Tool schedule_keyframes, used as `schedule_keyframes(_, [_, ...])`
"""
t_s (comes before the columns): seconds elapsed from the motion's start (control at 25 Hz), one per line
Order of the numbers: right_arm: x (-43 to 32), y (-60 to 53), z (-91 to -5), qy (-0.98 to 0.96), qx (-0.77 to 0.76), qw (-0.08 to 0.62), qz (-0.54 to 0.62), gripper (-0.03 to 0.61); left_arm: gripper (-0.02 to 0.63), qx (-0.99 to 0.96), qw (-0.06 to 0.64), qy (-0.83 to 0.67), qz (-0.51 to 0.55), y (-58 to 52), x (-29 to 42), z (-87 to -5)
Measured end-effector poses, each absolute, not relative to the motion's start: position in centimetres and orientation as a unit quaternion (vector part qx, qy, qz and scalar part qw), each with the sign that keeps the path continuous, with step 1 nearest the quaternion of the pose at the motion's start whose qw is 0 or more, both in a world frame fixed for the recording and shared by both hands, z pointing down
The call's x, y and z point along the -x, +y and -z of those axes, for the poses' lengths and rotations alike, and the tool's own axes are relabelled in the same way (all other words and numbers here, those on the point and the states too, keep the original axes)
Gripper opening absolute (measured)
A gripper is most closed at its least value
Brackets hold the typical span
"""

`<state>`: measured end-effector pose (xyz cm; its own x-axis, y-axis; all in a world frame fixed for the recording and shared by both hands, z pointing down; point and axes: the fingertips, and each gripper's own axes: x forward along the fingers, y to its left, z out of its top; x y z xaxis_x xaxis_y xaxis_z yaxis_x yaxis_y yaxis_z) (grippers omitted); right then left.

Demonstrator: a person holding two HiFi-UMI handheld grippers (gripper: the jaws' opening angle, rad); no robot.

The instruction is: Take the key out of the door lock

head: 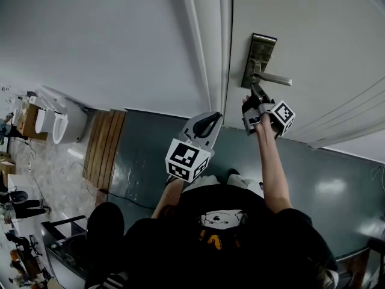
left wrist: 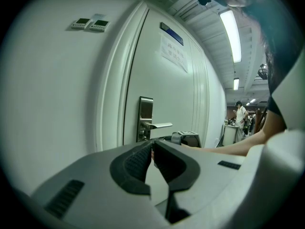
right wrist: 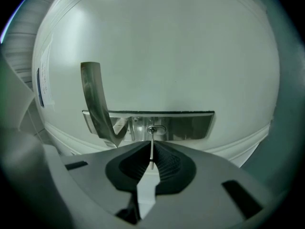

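The white door (head: 313, 35) carries a metal lock plate (head: 260, 59) with a lever handle (head: 275, 79). In the right gripper view a thin key (right wrist: 151, 140) stands edge-on in the keyhole (right wrist: 155, 129) below the handle (right wrist: 97, 104). My right gripper (right wrist: 151, 146) is shut on the key, right at the plate (right wrist: 186, 125); the head view shows it (head: 258, 100) just under the handle. My left gripper (head: 209, 125) hangs lower, left of the door edge, jaws shut with nothing in them (left wrist: 152, 149). From there the lock plate (left wrist: 145, 118) is seen ahead.
The door frame (head: 207, 47) runs beside the lock. A wooden slatted panel (head: 105, 146) and white fixtures (head: 57, 122) lie at the left on the floor. A paper notice (left wrist: 174, 54) hangs on the door. A person (left wrist: 240, 116) stands far down the room.
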<state>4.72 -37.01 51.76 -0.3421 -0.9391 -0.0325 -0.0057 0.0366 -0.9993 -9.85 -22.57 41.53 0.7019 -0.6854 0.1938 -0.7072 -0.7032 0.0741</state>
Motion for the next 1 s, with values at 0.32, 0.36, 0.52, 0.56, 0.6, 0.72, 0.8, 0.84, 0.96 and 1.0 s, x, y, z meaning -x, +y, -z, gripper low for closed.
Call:
schedule_keyframes(0.32, [-3.5, -33.8, -50.9, 0.639, 0.416, 0.347, 0.547, 0.021, 0.012, -0.922, 0.072, -0.374, -0.07, -21.5, 10.4, -41.5])
schedule_keyframes(0.36, [-3.2, -33.2, -50.8, 0.645, 0.417, 0.338, 0.544, 0.021, 0.012, -0.922, 0.072, -0.374, -0.069, -21.3, 10.5, -41.5])
schedule_keyframes(0.52, [-1.8, -31.0, -50.0, 0.664, 0.413, 0.313, 0.539, 0.021, 0.012, -0.923, 0.071, -0.373, -0.069, -20.7, 11.4, -41.6])
schedule_keyframes(0.56, [-1.5, -30.4, -49.8, 0.668, 0.411, 0.309, 0.537, 0.021, 0.012, -0.922, 0.072, -0.373, -0.069, -20.5, 11.7, -41.6])
schedule_keyframes(0.6, [-1.2, -29.7, -49.6, 0.671, 0.409, 0.307, 0.537, 0.021, 0.012, -0.922, 0.073, -0.373, -0.069, -20.3, 12.0, -41.7])
schedule_keyframes(0.72, [-0.4, -26.7, -49.4, 0.676, 0.408, 0.299, 0.536, 0.021, 0.012, -0.923, 0.078, -0.37, -0.07, -19.0, 12.9, -42.3])
schedule_keyframes(0.8, [0.2, -24.3, -49.4, 0.678, 0.407, 0.295, 0.537, 0.021, 0.012, -0.924, 0.084, -0.367, -0.072, -17.7, 13.5, -43.0])
schedule_keyframes(0.84, [0.4, -23.5, -49.3, 0.678, 0.407, 0.292, 0.538, 0.021, 0.012, -0.924, 0.087, -0.366, -0.072, -17.4, 13.7, -43.2])
schedule_keyframes(0.96, [0.5, -22.7, -49.1, 0.684, 0.414, 0.276, 0.534, 0.021, 0.012, -0.925, 0.098, -0.36, -0.073, -17.9, 13.9, -44.0])
schedule_keyframes(1.0, [0.5, -22.5, -49.0, 0.687, 0.417, 0.272, 0.53, 0.021, 0.012, -0.925, 0.101, -0.358, -0.073, -17.9, 13.8, -44.3])
